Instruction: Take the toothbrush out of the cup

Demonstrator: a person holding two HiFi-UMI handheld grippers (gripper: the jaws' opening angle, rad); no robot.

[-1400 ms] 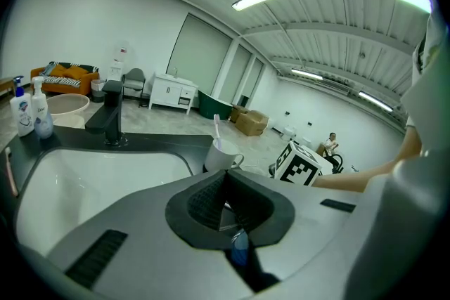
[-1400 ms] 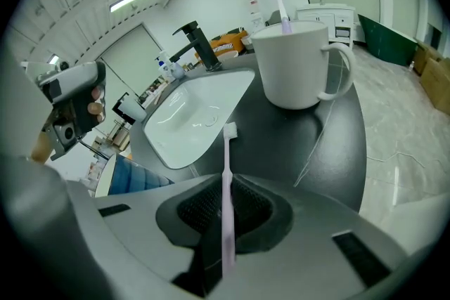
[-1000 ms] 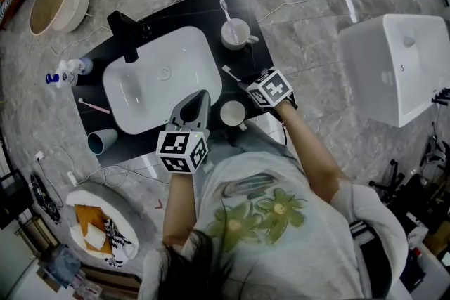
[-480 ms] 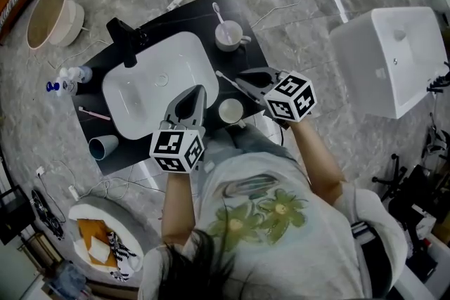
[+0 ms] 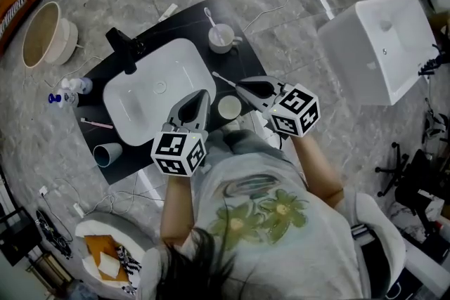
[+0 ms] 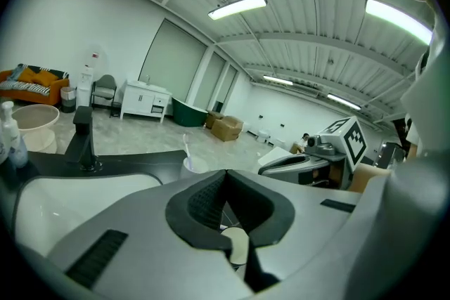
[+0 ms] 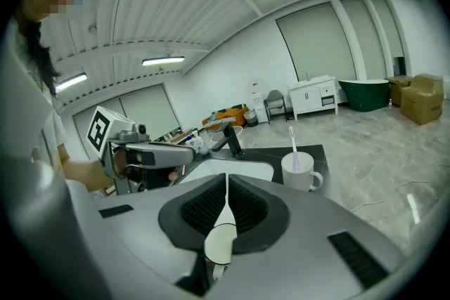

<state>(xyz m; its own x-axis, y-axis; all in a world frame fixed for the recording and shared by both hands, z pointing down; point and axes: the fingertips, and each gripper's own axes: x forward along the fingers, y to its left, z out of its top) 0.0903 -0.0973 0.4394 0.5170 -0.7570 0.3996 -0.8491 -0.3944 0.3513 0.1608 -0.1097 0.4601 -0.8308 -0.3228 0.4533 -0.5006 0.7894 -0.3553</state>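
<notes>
An empty white cup (image 5: 229, 107) stands on the black counter (image 5: 244, 53) at the front right of the white sink (image 5: 158, 88). A thin white toothbrush (image 5: 223, 79) slants from the sink's right edge to the tip of my right gripper (image 5: 240, 84). That gripper's jaws are closed, with a thin white sliver between the pads (image 7: 226, 179) and the cup (image 7: 219, 244) below them. My left gripper (image 5: 200, 96) is shut and empty over the sink's front rim, and the cup (image 6: 238, 246) shows through its jaws (image 6: 225, 175).
A white mug (image 5: 221, 37) holding another toothbrush (image 7: 292, 140) stands at the counter's back right. A black tap (image 5: 121, 48) is behind the sink. A pink toothbrush (image 5: 95, 124) and a tipped blue-grey cup (image 5: 107, 153) lie left. A white box (image 5: 373, 46) sits right.
The right gripper's body has swung outward and lies flatter, while its tip stays by the sink's right edge. The toothbrush keeps about the same place. The left gripper has hardly moved.
</notes>
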